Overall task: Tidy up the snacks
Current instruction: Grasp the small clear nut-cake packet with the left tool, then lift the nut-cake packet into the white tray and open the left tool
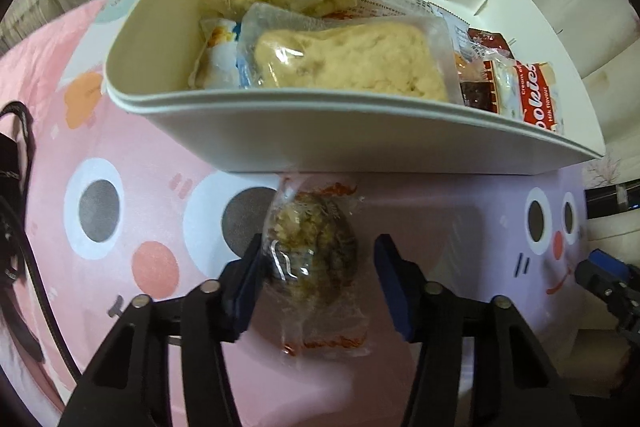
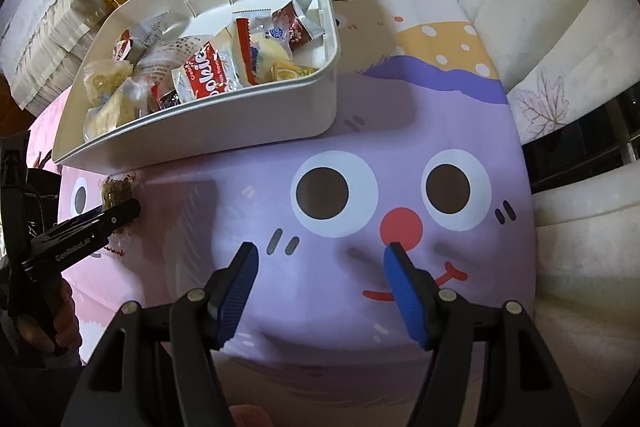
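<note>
Looking past my left gripper, I see its fingers apart around a wrapped snack at lower centre, right pad clear. My right gripper gapes, empty. Farther up, the white bin holds packets.

White bin holds a red-and-white cookie pack and pale yellow cakes in clear wrap. Cover is pink and lilac with cartoon faces. Pads are blue.
</note>
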`<state>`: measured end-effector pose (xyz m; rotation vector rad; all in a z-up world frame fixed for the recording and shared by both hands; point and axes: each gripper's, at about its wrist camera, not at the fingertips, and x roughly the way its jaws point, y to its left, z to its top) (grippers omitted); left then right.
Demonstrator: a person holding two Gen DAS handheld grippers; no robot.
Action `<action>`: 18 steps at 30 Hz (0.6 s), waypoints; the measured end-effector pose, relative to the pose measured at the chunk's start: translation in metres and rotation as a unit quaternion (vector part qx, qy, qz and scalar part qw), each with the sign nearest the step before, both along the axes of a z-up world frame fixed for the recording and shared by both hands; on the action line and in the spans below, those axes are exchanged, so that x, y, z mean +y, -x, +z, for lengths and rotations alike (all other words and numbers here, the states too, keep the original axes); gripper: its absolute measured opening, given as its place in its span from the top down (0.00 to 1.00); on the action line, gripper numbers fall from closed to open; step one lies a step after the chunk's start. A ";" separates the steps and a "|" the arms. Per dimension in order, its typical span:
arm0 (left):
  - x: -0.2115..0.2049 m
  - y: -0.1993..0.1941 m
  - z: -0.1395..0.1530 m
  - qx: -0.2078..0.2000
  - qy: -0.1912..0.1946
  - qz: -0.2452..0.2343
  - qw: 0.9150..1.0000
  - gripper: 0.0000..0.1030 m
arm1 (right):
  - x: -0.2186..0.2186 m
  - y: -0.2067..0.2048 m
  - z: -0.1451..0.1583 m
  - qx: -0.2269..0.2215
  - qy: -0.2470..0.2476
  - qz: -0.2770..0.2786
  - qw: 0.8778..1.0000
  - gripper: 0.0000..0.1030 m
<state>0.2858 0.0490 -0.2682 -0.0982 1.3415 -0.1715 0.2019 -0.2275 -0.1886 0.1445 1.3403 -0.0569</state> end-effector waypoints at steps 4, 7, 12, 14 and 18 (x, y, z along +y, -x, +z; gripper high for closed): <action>-0.002 0.000 -0.002 -0.002 -0.002 0.002 1.000 0.58 | 0.000 -0.003 -0.002 0.001 -0.004 0.005 1.000 0.36; -0.002 -0.001 -0.001 -0.003 -0.002 0.000 1.000 0.59 | 0.000 -0.005 -0.003 0.002 -0.008 0.009 1.000 0.36; 0.000 0.002 0.000 -0.001 -0.003 0.006 1.000 0.59 | 0.002 -0.007 -0.005 0.004 -0.012 0.016 1.000 0.36; 0.001 0.006 0.003 -0.003 -0.005 0.009 1.000 0.59 | 0.002 -0.007 -0.005 0.005 -0.013 0.018 1.000 0.36; 0.001 0.013 0.010 -0.011 -0.001 0.018 1.000 0.59 | 0.002 -0.009 -0.008 0.006 -0.017 0.021 1.000 0.36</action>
